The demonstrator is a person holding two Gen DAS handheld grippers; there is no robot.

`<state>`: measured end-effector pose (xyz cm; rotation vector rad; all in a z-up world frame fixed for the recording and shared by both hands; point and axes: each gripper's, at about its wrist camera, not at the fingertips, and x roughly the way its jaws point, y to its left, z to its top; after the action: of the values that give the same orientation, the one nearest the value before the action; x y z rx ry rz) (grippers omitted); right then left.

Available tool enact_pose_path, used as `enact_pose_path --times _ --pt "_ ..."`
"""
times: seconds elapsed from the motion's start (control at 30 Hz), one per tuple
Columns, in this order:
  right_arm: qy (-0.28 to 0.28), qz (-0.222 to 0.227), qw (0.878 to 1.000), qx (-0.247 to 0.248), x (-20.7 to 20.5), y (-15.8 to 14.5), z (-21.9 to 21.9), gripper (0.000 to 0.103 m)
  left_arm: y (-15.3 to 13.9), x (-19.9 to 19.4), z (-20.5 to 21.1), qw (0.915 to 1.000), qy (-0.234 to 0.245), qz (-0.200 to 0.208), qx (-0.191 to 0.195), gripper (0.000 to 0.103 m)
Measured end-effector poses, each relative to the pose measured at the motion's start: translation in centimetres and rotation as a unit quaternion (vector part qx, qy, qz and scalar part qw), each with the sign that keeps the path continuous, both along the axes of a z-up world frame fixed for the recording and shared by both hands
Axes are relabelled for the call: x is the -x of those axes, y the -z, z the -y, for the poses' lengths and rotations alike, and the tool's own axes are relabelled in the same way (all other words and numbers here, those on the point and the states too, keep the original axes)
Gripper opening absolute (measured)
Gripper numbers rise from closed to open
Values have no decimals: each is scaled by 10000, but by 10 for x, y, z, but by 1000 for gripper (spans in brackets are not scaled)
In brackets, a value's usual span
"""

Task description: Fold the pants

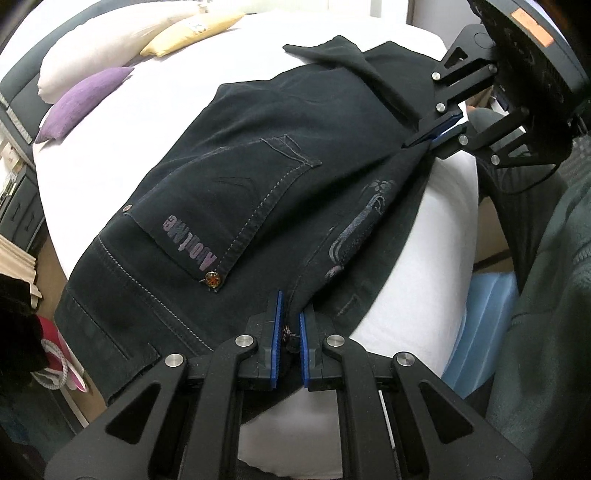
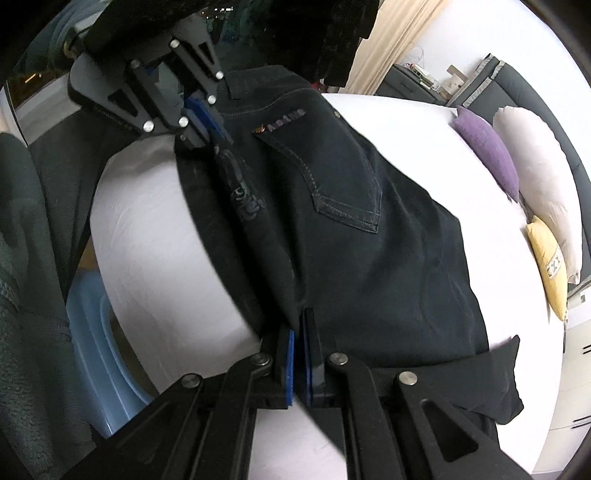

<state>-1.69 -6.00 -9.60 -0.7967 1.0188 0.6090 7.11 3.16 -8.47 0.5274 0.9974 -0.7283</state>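
The black jeans [image 1: 258, 177] lie across the white bed [image 1: 184, 99], the back pocket [image 1: 236, 206] printed "About Me" in faded purple letters. The left gripper [image 1: 291, 332] has its jaws clamped on the waistband fold at the bed's near edge; the right gripper [image 2: 297, 343] has its jaws clamped on the same folded edge farther along. Open sheet stretches toward the purple pillow [image 1: 83, 101].

- I see a white bed [image 1: 229, 96] filling most of both views.
- At its head lie a purple pillow [image 1: 83, 99], a white pillow [image 1: 110, 44] and a yellow pillow [image 1: 192, 31].
- A dark padded headboard [image 2: 524, 85] stands behind them.
- Cream curtains [image 2: 391, 44] hang near it.
- A pale blue bin [image 2: 96, 332] sits beside the bed.
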Motion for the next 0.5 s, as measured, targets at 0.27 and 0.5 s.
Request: enact_pose_path --times 0.27,0.5 --pt "244 -98 9997 -14 -8 10 2 7 9 5 0 10000 -28 63 5 11" --pt "603 56 9980 -199 -9 23 6 13 -1 7 -12 9995 -280 -148 76 15"
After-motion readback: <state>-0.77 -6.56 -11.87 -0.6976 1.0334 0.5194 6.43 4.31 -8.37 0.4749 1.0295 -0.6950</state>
